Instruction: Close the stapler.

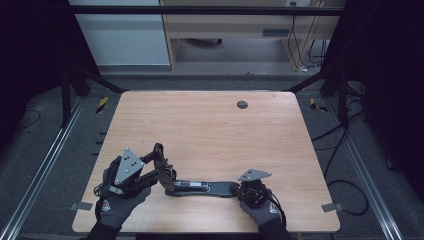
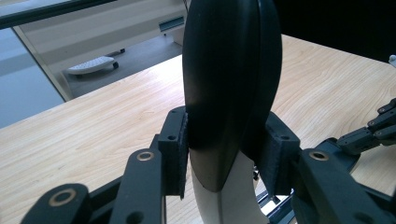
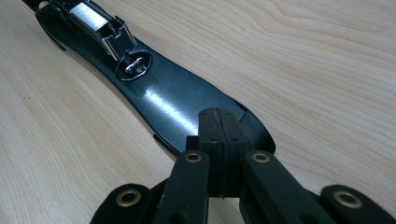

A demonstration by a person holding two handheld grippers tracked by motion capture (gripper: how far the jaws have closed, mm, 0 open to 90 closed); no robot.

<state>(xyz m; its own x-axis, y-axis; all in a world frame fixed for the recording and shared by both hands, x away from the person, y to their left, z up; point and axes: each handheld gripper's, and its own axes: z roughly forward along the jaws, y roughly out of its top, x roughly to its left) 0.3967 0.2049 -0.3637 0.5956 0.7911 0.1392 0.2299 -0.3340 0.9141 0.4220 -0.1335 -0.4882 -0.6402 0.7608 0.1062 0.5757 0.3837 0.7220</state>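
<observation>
A wooden table is carrying one long black stapler, lying flat between two gloved hands. In the left gripper view, the left gripper is clamping the stapler's raised black arm. In the right gripper view, the right gripper, clenched shut, is pressing on the stapler's base end.

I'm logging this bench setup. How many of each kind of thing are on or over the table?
stapler: 1
Grippers: 2 (left gripper, right gripper)
Gloved hands: 2 (left hand, right hand)
Total: 5
</observation>
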